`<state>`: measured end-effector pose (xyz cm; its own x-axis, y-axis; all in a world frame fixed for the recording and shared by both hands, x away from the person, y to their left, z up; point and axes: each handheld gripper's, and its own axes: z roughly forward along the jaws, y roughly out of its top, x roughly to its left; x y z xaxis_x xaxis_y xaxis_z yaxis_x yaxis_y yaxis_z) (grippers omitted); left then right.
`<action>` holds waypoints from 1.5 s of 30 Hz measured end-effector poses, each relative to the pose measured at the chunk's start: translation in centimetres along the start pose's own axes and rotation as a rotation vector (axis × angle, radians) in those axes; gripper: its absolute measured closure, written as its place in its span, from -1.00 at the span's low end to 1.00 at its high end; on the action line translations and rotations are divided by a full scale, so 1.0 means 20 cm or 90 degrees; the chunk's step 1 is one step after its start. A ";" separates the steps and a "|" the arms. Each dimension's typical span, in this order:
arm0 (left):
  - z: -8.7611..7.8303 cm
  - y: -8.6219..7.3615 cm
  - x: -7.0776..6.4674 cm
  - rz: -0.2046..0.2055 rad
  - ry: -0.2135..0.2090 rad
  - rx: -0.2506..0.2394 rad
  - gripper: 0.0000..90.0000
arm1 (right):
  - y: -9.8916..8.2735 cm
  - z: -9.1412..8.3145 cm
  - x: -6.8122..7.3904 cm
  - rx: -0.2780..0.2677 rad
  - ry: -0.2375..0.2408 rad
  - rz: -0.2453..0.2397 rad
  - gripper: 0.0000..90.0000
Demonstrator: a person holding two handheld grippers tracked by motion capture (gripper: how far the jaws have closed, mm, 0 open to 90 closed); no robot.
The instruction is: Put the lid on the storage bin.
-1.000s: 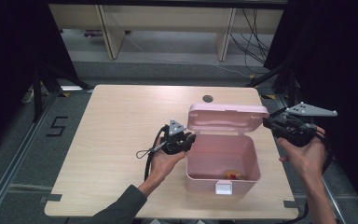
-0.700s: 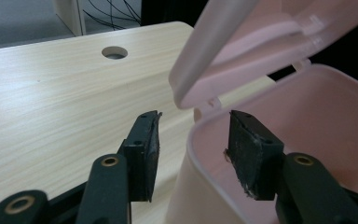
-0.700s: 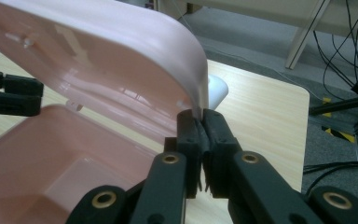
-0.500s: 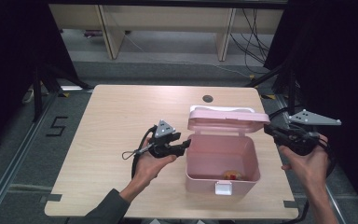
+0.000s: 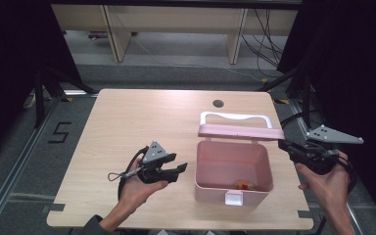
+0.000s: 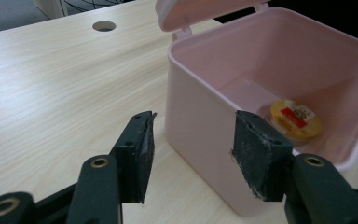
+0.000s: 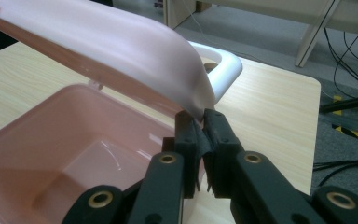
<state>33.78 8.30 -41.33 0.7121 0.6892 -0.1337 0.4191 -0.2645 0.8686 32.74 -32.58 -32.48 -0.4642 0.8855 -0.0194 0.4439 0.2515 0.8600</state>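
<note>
A pink plastic box stands on the right half of the table with its lid hinged up at the back and tilted forward over the opening. A small round yellow tin with a red label lies on the box floor. My right gripper is shut on the lid's right corner, just beside the white handle. My left gripper is open, held a little left of the box. In the left gripper view its jaws frame the box's near wall without touching it.
The light wooden table has a round cable hole behind the box. A white latch sticks out from the box's front. Dark floor, a rail and shelving legs surround the table. The right table edge is close to my right hand.
My left gripper has drawn back from the box's left wall toward the near left. The right gripper has come down and forward with the lid, which now leans lower over the box.
</note>
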 end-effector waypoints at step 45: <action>-0.28 -0.41 -0.05 0.003 -0.028 0.037 -0.18 | -0.33 -0.06 0.12 0.040 0.074 0.004 0.83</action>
<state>26.47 13.70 -45.65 0.7375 0.6582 -0.1516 0.4469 -0.3072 0.8402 27.85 -32.65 -37.68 -0.5452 0.8369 0.0488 0.4930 0.2729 0.8261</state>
